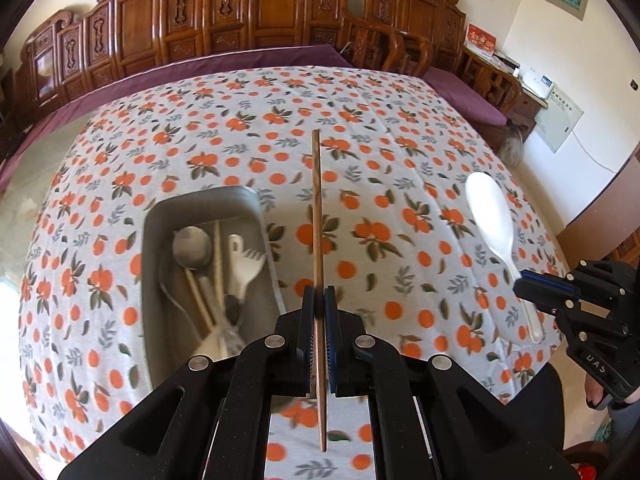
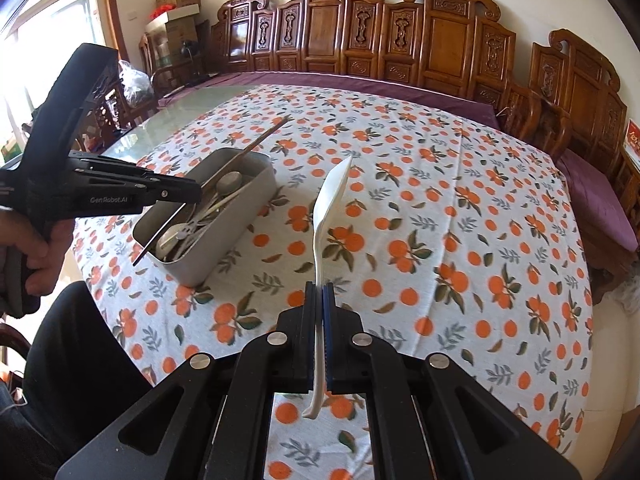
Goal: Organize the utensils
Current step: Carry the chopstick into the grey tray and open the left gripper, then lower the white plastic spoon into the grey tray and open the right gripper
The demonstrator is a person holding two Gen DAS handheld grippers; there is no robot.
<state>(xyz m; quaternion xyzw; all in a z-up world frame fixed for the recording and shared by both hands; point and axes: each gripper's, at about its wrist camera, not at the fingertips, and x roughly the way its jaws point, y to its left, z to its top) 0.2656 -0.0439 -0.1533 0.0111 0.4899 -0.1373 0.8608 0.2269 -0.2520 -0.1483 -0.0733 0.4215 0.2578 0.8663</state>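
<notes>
The left gripper has its fingers clamped on a brown chopstick, gripped near its middle and held above the tabletop, just right of the grey metal tray. To do this well, I would swing the chopstick lengthwise over the tray, lower it level, then let go so it lies beside the spoons there. The right gripper is closed on the handle of a white rice paddle, clear of the cloth. Both grippers tilt steeply downward, each held in a hand.
</notes>
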